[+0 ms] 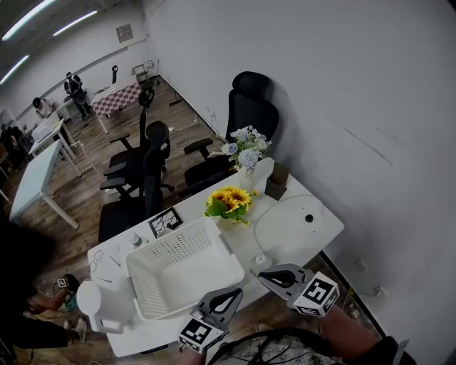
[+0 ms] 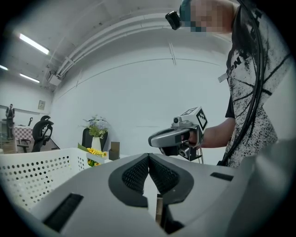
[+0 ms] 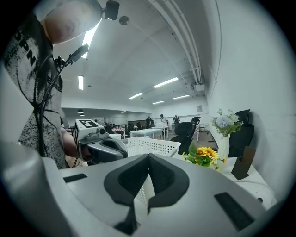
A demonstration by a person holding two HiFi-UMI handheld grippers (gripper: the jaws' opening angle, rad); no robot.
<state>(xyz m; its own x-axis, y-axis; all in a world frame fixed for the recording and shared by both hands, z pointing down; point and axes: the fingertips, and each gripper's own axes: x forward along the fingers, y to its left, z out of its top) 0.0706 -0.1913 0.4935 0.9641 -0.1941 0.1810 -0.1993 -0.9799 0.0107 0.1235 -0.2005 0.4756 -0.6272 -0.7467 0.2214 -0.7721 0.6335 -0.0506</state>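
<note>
Looks barely started. Holding left tool (image 1: 229, 295) and right tool (image 1: 268, 277) pinched shut on nothing, at the white bench's (image 1: 293, 222) near edge. Haven't touched the empty white perforated plastic basket (image 1: 168, 242) sitting on it, just beside the left tool.

Probably an open office: swivel chairs (image 1: 153, 160), long white desks (image 1: 35, 178), strip lights (image 1: 28, 18)

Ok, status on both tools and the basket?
Left tool shut, empty. Right tool shut, empty. Both at near edge of table, beside white basket. Sunflowers beyond basket.
</note>
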